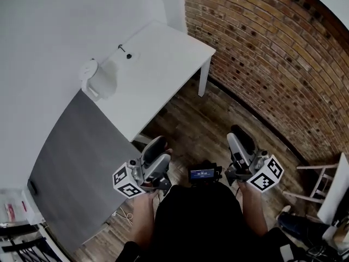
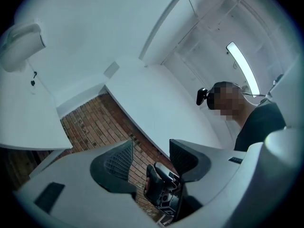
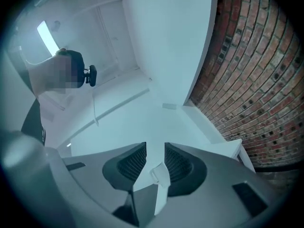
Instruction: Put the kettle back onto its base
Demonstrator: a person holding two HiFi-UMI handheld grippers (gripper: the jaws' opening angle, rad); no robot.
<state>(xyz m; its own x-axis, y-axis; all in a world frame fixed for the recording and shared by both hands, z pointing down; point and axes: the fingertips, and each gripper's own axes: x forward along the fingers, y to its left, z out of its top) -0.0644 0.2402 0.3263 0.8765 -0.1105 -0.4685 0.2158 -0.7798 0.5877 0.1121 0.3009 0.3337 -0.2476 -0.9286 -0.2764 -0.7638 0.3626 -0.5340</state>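
The white kettle [image 1: 99,81] stands on the white table [image 1: 163,53] near the wall, far ahead on the left. A small black part of its base [image 1: 128,55] lies further back on the tabletop. My left gripper [image 1: 157,143] is held over the floor close to my body, its jaws open and empty. My right gripper [image 1: 240,132] hovers level with it to the right, jaws a narrow gap apart with nothing between them. In the left gripper view the kettle [image 2: 21,44] sits at the upper left, far from the left gripper [image 2: 151,148]. Through the gap of the right gripper [image 3: 156,151] the kettle [image 3: 160,175] shows small.
A brick wall [image 1: 272,53] runs along the right. Wooden floor [image 1: 202,124] lies between me and the table. A grey panel [image 1: 76,162] stands at the table's near end. A white chair [image 1: 327,187] is at the far right.
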